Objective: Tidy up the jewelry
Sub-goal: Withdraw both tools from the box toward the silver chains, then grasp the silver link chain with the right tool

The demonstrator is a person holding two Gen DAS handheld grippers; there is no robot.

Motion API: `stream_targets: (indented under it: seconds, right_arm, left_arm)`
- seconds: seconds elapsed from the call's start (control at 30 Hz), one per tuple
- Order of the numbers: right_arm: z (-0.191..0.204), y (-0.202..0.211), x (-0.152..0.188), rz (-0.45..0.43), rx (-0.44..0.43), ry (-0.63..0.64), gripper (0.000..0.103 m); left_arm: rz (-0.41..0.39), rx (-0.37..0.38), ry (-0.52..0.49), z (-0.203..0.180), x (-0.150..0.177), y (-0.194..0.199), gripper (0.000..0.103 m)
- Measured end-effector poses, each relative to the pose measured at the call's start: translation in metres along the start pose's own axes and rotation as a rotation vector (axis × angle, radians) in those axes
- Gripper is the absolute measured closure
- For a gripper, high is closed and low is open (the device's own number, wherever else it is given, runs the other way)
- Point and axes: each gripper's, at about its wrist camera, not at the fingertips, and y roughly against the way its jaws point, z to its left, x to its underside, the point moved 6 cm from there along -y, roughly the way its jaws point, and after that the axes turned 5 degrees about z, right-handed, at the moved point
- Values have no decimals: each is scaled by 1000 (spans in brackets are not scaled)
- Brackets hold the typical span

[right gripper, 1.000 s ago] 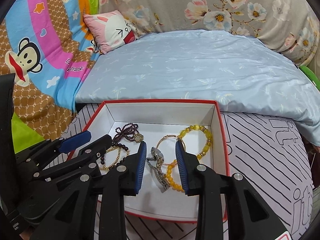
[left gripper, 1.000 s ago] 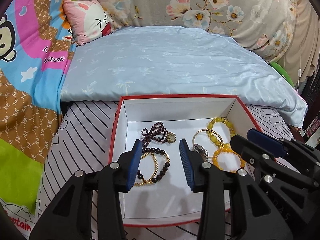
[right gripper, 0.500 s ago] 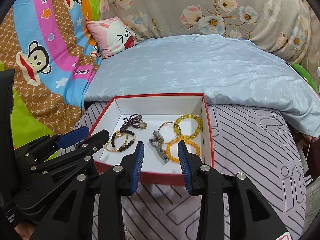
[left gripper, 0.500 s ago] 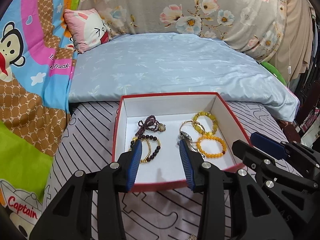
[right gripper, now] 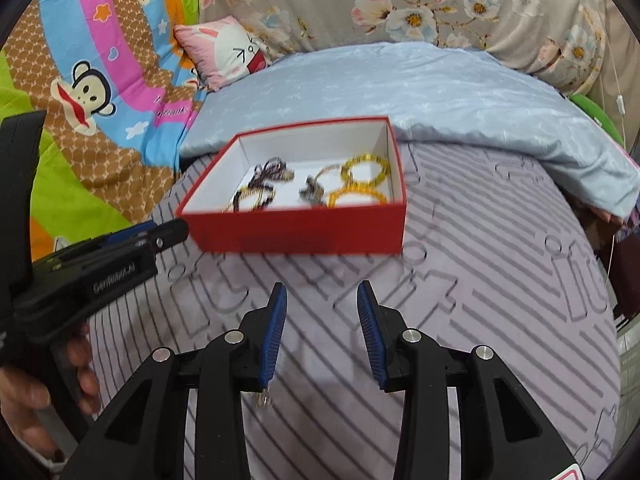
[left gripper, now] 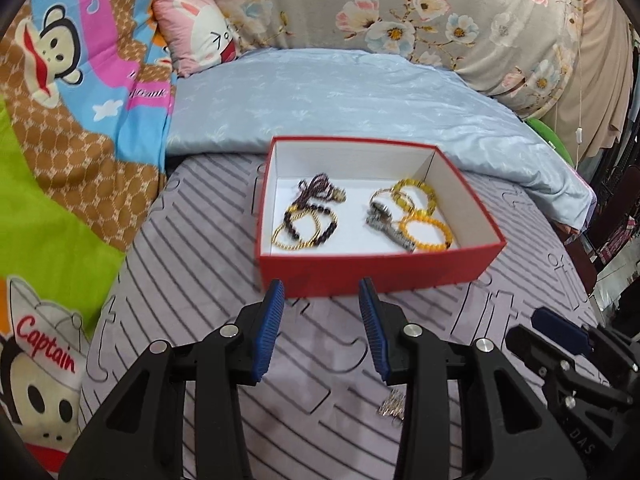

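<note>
A red box (left gripper: 376,268) with a white inside lies on the striped mat. It holds dark bead bracelets (left gripper: 306,228), yellow bead bracelets (left gripper: 426,232) and a silver watch (left gripper: 386,222). My left gripper (left gripper: 320,292) hovers open just short of the box's near wall, with nothing between its blue pads. My right gripper (right gripper: 322,292) is open too, over bare mat, and the box (right gripper: 296,234) lies farther ahead of it. A small silver piece (left gripper: 392,404) lies on the mat close under the fingers, and the right wrist view shows the same silver piece (right gripper: 264,400).
A light blue quilt (left gripper: 340,96) is bunched up behind the box, with a pink cushion (left gripper: 200,32) and a cartoon blanket (left gripper: 80,100) to the left. A hand (right gripper: 24,392) grips the left gripper's (right gripper: 164,229) handle. The mat's edge drops off on the right.
Both grippers have drawn back from over the box toward the near side. The box now lies ahead of the fingertips, and the small silver piece has come into view.
</note>
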Motion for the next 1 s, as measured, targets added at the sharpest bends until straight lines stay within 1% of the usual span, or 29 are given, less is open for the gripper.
stream_targets:
  seconds: [0.17,0.27,0.37,0.57,0.63,0.77,0.83,0.9,1.0]
  right_arm:
    - [18,-11,42,85,-41,31,67]
    - [31,-20,59,124,-60,56,67]
    - [39,-28,69,144,-57,73,69]
    - [45,-38,73,166,-59,86,71]
    - [46,-41,73,170,-56,87,75]
    - [48,-45,70,166,-46,95,79]
    - [48,-47,70,164,-38,101,86]
    - [47,-47,70,164,-27,107,91]
    - [45,-47,70,164,-30,99,92]
  left_arm:
    - [42,-6,30,11,27,-3,66]
    - [69,-9,44,17,42,-6,66]
    - [84,-8,54,20,52,-7,66]
    - [106,-3,55,20,66,-6,66]
    - [113,-1,51,20,70,-6,66]
    - [122,4,54,20,75,-7,66]
    - [124,6,54,19,75,-7,66]
    - [124,7,54,20,76,-7,66]
    - [125,11,55,19,76,-7,66]
